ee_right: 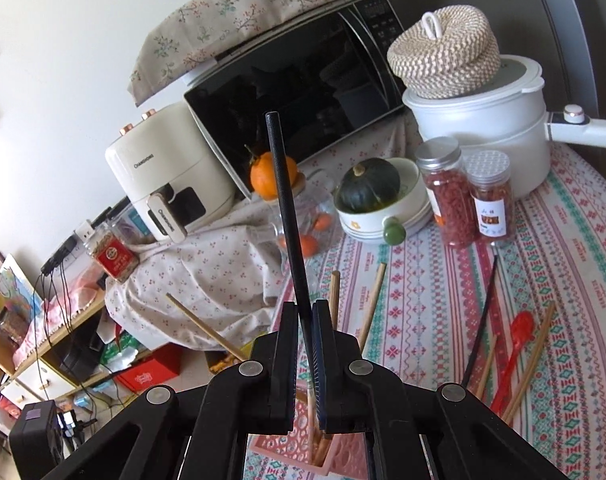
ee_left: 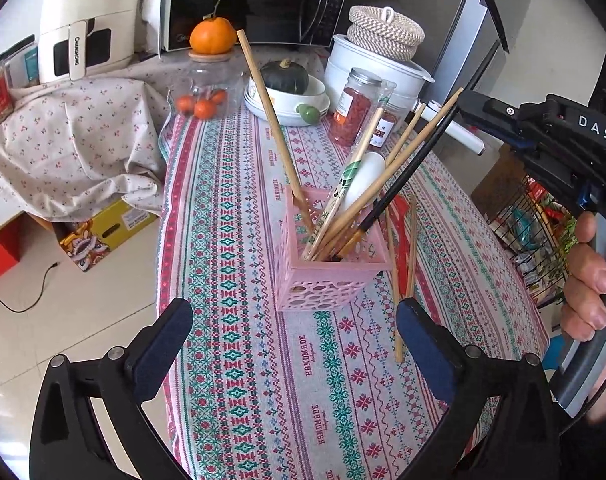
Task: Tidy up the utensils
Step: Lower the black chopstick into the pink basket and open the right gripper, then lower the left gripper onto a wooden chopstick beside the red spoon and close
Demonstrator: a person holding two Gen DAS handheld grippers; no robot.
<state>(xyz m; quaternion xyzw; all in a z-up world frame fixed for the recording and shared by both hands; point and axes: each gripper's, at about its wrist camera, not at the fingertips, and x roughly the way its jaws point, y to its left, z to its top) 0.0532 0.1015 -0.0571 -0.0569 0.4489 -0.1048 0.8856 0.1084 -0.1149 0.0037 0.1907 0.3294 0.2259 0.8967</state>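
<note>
A pink perforated basket (ee_left: 327, 276) stands on the patterned tablecloth and holds several wooden chopsticks and a white spoon (ee_left: 365, 180). My left gripper (ee_left: 293, 322) is open and empty, just in front of the basket. My right gripper (ee_right: 305, 316) is shut on a black chopstick (ee_right: 285, 208); in the left wrist view the right gripper (ee_left: 469, 106) is up at the right, and the chopstick's (ee_left: 419, 160) lower end is inside the basket. The basket also shows in the right wrist view (ee_right: 335, 462) under the fingers. Loose chopsticks (ee_left: 401, 280), a red spoon (ee_right: 513, 354) and another black chopstick (ee_right: 481, 320) lie right of the basket.
At the back stand a bowl with a green squash (ee_left: 285, 76), two jars of red contents (ee_left: 353, 106), a white pot with a woven lid (ee_left: 379, 68), a glass jar with an orange on top (ee_left: 213, 36), a microwave (ee_left: 255, 0) and an air fryer (ee_left: 87, 20). The table's left edge (ee_left: 161, 240) drops to the floor.
</note>
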